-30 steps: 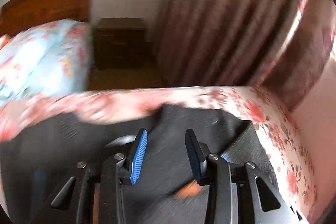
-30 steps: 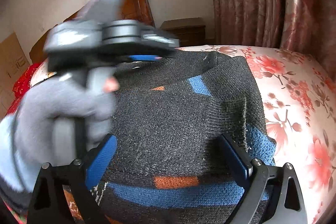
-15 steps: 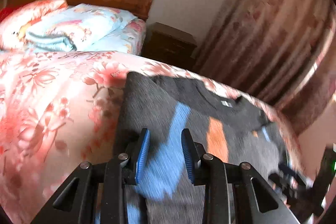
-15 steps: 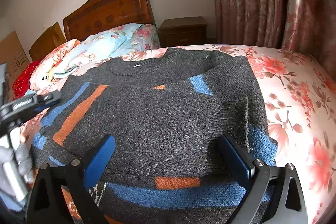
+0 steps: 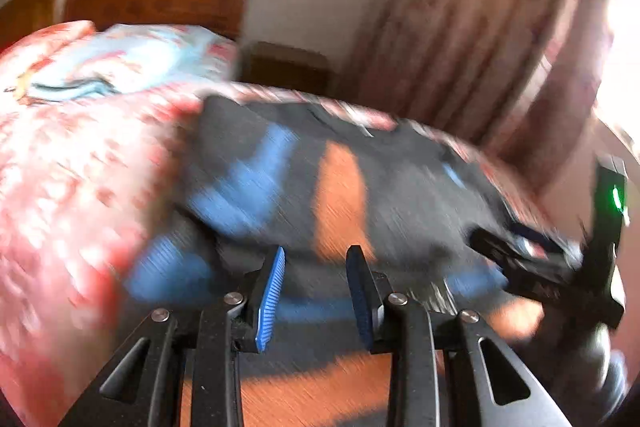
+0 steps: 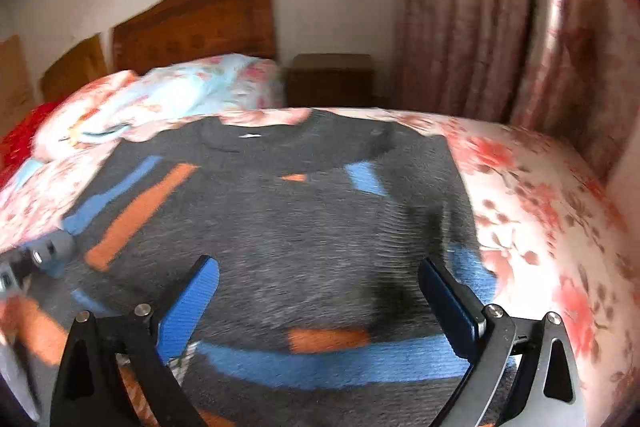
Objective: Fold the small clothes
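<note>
A dark grey knit sweater (image 6: 320, 235) with blue and orange stripes lies spread on the floral bedsheet (image 6: 540, 207), neckline away from me. It also shows blurred in the left wrist view (image 5: 360, 195). My right gripper (image 6: 318, 297) is wide open and empty, low over the sweater's lower part. My left gripper (image 5: 316, 285) is open with a narrower gap, empty, over the sweater's left side near its hem. The right gripper's body shows at the right edge of the left wrist view (image 5: 560, 267); the left gripper shows at the left edge of the right wrist view (image 6: 36, 259).
A folded light-blue floral quilt (image 6: 180, 99) and pillows lie at the bed's head by the wooden headboard (image 6: 200, 23). A dark nightstand (image 6: 332, 79) stands behind the bed. Floral curtains (image 6: 500, 11) hang on the right. The bed's edge runs along the right.
The left gripper swung from above the sweater's middle to its left side and dropped low near the hem. The right gripper pulled back a little, still open. Both views are blurred by motion.
</note>
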### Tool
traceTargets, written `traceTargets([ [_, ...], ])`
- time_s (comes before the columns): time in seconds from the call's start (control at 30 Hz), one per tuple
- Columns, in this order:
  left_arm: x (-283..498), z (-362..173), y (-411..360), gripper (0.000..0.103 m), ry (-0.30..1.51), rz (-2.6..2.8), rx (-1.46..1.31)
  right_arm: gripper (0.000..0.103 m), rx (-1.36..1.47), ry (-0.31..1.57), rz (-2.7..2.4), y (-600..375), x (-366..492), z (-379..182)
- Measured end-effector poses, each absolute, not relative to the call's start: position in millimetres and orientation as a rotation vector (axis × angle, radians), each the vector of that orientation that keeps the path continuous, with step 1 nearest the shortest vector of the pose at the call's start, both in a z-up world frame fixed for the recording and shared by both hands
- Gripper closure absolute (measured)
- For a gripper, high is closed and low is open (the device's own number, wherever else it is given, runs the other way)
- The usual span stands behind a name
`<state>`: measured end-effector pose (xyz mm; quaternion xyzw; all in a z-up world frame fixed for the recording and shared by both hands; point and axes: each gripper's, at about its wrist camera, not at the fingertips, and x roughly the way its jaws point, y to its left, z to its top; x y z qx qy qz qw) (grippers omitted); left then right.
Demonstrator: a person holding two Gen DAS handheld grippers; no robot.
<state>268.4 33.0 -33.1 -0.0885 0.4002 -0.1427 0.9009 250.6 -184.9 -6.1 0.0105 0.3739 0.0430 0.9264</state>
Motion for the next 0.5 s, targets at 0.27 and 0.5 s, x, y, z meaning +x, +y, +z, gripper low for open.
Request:
traceTargets([
  [0.27, 258, -47, 18, 0.07, 0.886, -0.287, -0.102, 0.0, -0.092, 0.89, 0.268, -136, 205, -17],
  [0.5, 249, -48, 58, 0.07, 0.874, -0.295, -0.245, 0.0, -0.114, 0.963, 0.174, -153, 212, -27],
])
